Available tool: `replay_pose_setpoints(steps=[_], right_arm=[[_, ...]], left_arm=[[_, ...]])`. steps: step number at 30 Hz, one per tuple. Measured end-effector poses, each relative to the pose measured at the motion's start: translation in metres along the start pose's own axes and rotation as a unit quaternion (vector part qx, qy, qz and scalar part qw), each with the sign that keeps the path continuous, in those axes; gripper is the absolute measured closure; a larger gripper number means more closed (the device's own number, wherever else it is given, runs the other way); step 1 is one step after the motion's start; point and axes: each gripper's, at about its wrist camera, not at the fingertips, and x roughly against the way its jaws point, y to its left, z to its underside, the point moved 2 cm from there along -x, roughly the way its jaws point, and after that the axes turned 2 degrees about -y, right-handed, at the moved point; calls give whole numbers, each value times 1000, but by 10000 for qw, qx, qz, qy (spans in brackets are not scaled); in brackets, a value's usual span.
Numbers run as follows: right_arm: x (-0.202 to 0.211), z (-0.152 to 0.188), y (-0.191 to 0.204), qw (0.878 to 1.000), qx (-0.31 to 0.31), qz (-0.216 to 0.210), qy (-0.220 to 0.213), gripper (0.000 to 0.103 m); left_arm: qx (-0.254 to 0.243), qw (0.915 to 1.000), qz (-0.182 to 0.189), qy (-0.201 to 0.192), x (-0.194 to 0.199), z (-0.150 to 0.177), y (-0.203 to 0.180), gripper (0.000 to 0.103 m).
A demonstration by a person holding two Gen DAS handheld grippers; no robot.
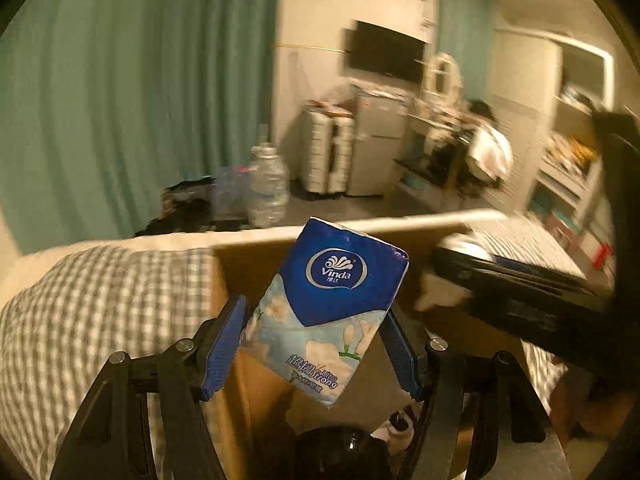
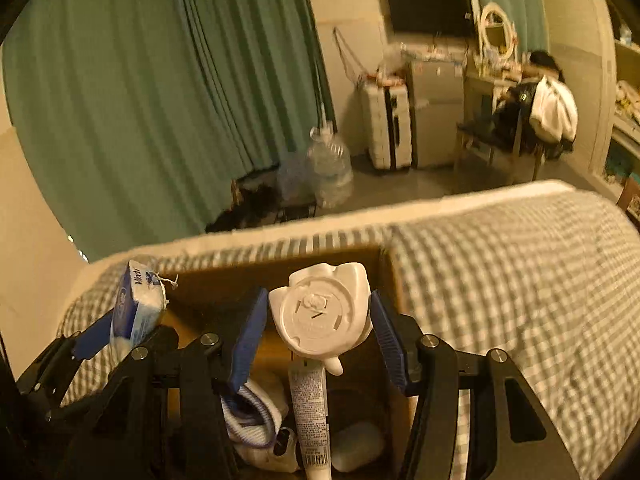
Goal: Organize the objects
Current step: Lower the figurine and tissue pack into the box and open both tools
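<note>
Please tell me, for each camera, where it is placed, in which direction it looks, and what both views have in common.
Left wrist: behind the left gripper, facing the room; blue Vinda tissue pack clamped.
Right wrist: behind the right gripper, same direction; white plastic figure between its fingers, left gripper at lower left.
Shared: brown cardboard box, checked bedding, green curtain.

A blue Vinda tissue pack [image 1: 326, 312] tilts above an open cardboard box [image 2: 280, 276] on checked bedding, beside a white figurine [image 2: 320, 314] (base outward); a tube [image 2: 310, 412] lies inside.

box [image 2: 280, 276] contents half-hidden, room background blurred
</note>
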Motion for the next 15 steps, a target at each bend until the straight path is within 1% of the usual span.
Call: replay_pose_setpoints(steps=[2,3,5,6,8,10,11,12,13,14,15], right_arm=[[-12,6,3,9998,144,68,117,50],[-15,7,5,9996,213,136,129,50],[-18,10,5,9995,221,182,137,50],[-20,10,6,9996,190,167,160,50],[-21,13,8,9995,176,172,182,50],[-19,15,14,9993,260,223,144,49],[-15,15,15,9992,280,248,110,45],[-9,16,18,9993,277,260,62,40],[-4,16,18,9994,243,257,-9,33],[1,14,17,9994,189,256,-101,32],[8,12,15,9995,124,216,-202,32]], left_arm=[[-147,9999,-33,70,-10,6,-1,35],[-124,9999,-40,110,-13,7,-1,35],[-41,9996,87,280,-25,9,-1,35],[-77,9994,144,311,-27,12,-1,35],[-189,9993,131,299,-28,14,-5,35],[-183,9992,169,312,-26,18,-6,35],[-181,9991,207,325,-26,19,-7,33],[-179,9991,221,325,-27,20,-7,32],[-169,9991,228,301,-26,20,-8,29],[-160,9993,207,259,-23,22,-9,20],[-144,9996,166,186,-20,21,-9,13]])
